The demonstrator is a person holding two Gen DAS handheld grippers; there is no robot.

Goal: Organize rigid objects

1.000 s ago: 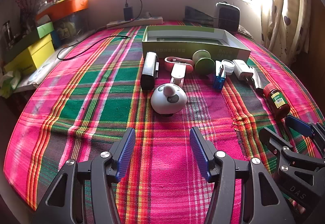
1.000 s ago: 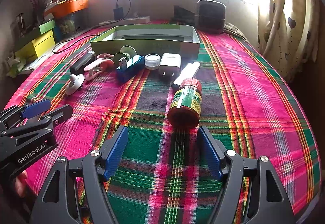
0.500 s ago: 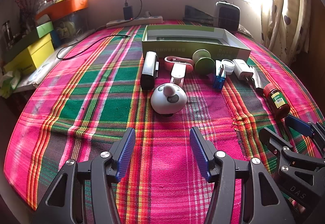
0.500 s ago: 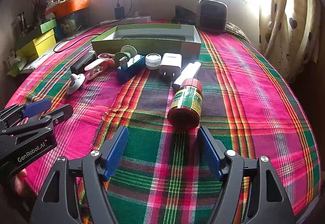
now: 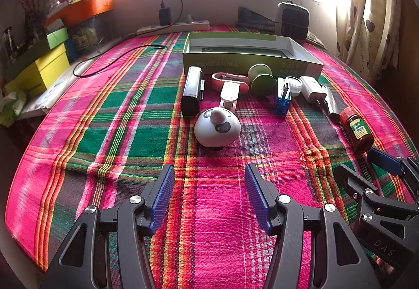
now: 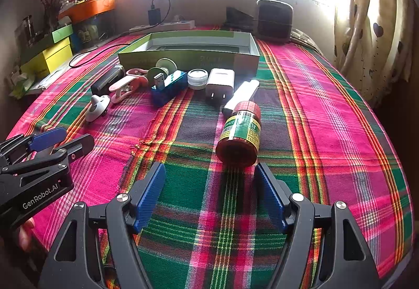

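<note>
**A:** Where does everything sit right now?

**B:** The small items lie in a loose row on the pink-and-green plaid cloth (image 5: 125, 110), just in front of the open green cardboard box (image 5: 251, 63), which holds none of them yet. Nearest the right gripper (image 6: 209, 194) is the brown glass bottle with a red cap and green label (image 6: 241, 131), lying on its side, base toward the camera, just beyond the fingertips.

**A:** And the grippers?

**B:** Both have their jaws spread wide and hold nothing. The left gripper (image 5: 207, 200) hovers over bare cloth, with the white dome-shaped gadget with a knob on top (image 5: 216, 129) a little farther off.

**A:** How would the bottle handle?

**B:** I'd judge it stiff, smooth and prone to rolling, since it rests on its round side. Glass is breakable, so a firm but modest squeeze across the labelled middle looks safest; the label should give the ribbed blue pads (image 6: 150, 194) some friction. The capped end is narrower and likelier to slip.

**A:** The dome?

**B:** Probably light hard plastic. Its curved shell could squirt out of the jaws, so pinching low across its widest part, or taking the knob, seems better.

**A:** Other pieces?

**B:** The white plug adapter (image 6: 220, 83) and blue translucent block with a USB plug (image 6: 167, 87) have flat sides, easy to clamp.
</note>
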